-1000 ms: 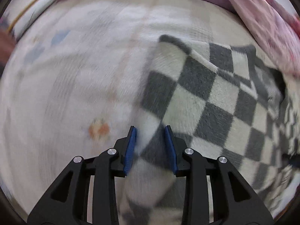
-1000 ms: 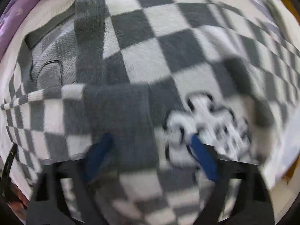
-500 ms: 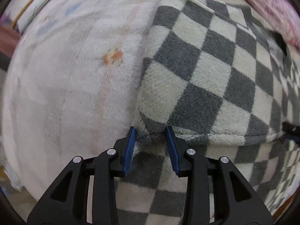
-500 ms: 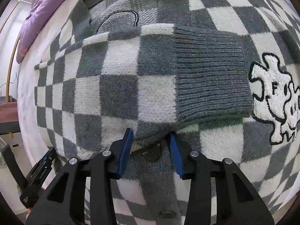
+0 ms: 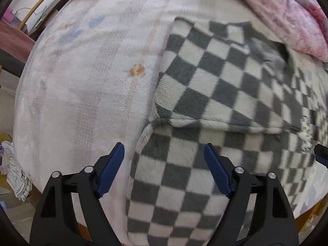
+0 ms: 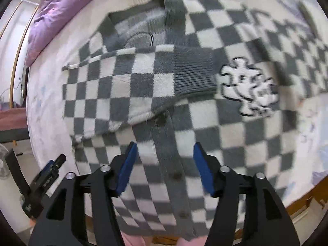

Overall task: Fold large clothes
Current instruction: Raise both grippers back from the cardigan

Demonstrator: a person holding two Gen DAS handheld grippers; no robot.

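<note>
Both grippers' jaws now off the cardigan, opening wide, nothing between them.

Bed covered by a white fleecy blanket with faint blue and orange printed motifs; surface fills most of both views. Purple quilt bunched at the head end. Pink patterned bedding piled at the far right corner in the left wrist view. Curved wooden rail beside the bed, pale wall behind it. Bright, even daylight. Wooden bed frame edge visible at the near side.
</note>
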